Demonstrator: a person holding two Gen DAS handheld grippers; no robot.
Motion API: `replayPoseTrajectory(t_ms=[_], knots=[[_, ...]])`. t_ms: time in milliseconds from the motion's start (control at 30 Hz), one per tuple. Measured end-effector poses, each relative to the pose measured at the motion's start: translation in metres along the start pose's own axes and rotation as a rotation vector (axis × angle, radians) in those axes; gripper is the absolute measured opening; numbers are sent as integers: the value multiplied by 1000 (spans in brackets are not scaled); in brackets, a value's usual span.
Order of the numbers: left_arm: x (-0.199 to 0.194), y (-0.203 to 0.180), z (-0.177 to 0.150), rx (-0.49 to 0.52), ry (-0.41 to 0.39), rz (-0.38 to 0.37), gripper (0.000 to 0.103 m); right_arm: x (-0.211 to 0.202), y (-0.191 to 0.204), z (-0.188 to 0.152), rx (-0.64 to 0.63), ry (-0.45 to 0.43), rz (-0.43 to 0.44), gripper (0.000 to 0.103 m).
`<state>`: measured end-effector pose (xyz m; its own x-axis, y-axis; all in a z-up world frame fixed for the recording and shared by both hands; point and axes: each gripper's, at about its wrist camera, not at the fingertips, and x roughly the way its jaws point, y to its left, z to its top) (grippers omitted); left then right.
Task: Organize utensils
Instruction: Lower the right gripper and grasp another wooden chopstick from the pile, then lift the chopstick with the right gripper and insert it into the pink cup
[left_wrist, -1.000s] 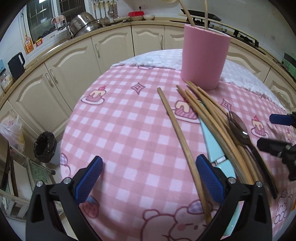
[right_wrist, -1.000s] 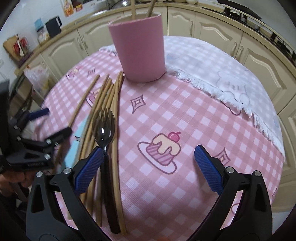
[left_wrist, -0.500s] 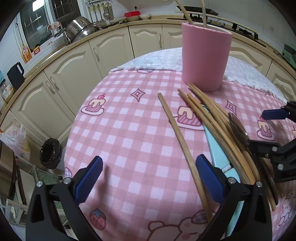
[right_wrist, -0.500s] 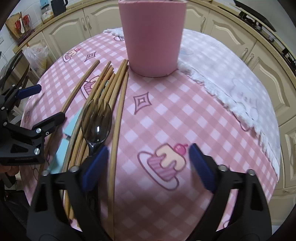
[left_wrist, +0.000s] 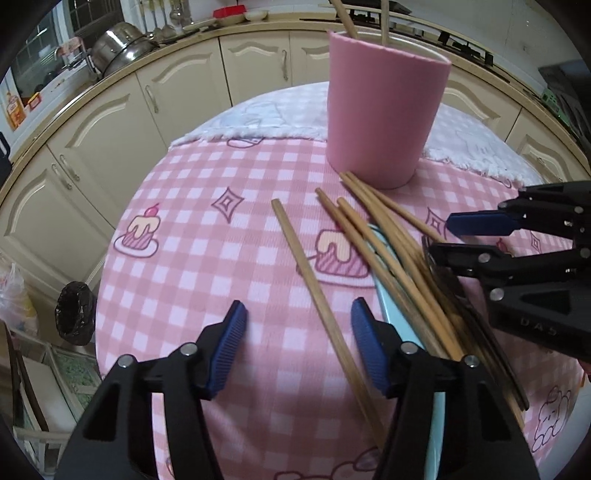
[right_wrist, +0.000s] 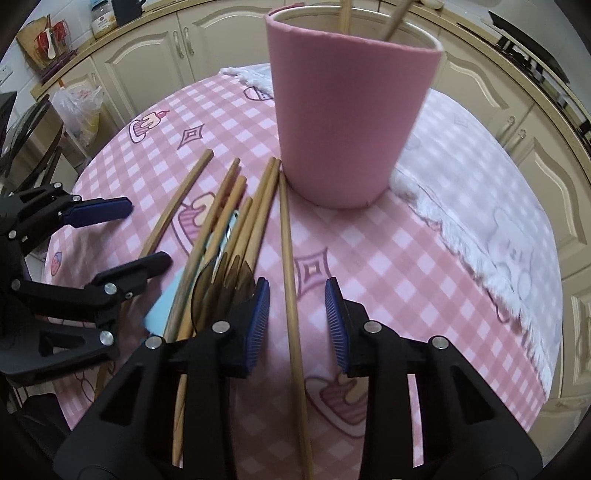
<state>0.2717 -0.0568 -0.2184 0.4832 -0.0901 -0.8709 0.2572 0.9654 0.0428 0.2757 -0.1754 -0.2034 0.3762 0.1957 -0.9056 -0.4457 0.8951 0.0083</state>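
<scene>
A pink cup (left_wrist: 384, 110) (right_wrist: 347, 110) stands on the pink checked tablecloth (left_wrist: 184, 258) with two chopsticks inside. Several wooden chopsticks (left_wrist: 388, 236) (right_wrist: 240, 218), a dark fork (right_wrist: 225, 284) and a light blue utensil (left_wrist: 399, 321) lie in front of it. My left gripper (left_wrist: 297, 345) is open, low over the cloth, with one separate chopstick (left_wrist: 317, 299) passing between its fingers. My right gripper (right_wrist: 297, 325) is open, its fingers on either side of the rightmost chopstick (right_wrist: 290, 280).
A white fringed cloth (right_wrist: 498, 206) covers the far part of the round table. Cream kitchen cabinets (left_wrist: 110, 122) curve around behind. A black bin (left_wrist: 74, 314) stands on the floor left of the table.
Both grippers have moved forward toward the cup and narrowed their openings. The right gripper now straddles the rightmost chopstick; the left now straddles the separate chopstick.
</scene>
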Motion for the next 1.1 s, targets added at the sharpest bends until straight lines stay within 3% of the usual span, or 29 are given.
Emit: replayPoseTrajectory(t_ms=[100,167,200,233,333,667,900,1100], knots=[[2,-2,4,15,2,-7,54,2,5,3,-30,9,-5,31],[1,-4,5,26,3,-26,36,1,5,3,-34,7,13,21],[0,-6,6,34,3,-30,15,1,5,2,-33,6,13,15],[0,-7,6,35,6,-37,12,-1,3,0,-25,3,16,6],[-2,-2,5,4,8,-67,6,-5,-4,-7,23,-23,44,6],[-18,9,-6,-39,-43,-88,5,-34,-26,-35,123,-128,151,6],[-49,16,-4,-83,-174,-92,5,-63,-32,-48,168,-261,237,6],[-74,19,1,-104,-282,-98,5,-77,-34,-53,207,-333,261,6]])
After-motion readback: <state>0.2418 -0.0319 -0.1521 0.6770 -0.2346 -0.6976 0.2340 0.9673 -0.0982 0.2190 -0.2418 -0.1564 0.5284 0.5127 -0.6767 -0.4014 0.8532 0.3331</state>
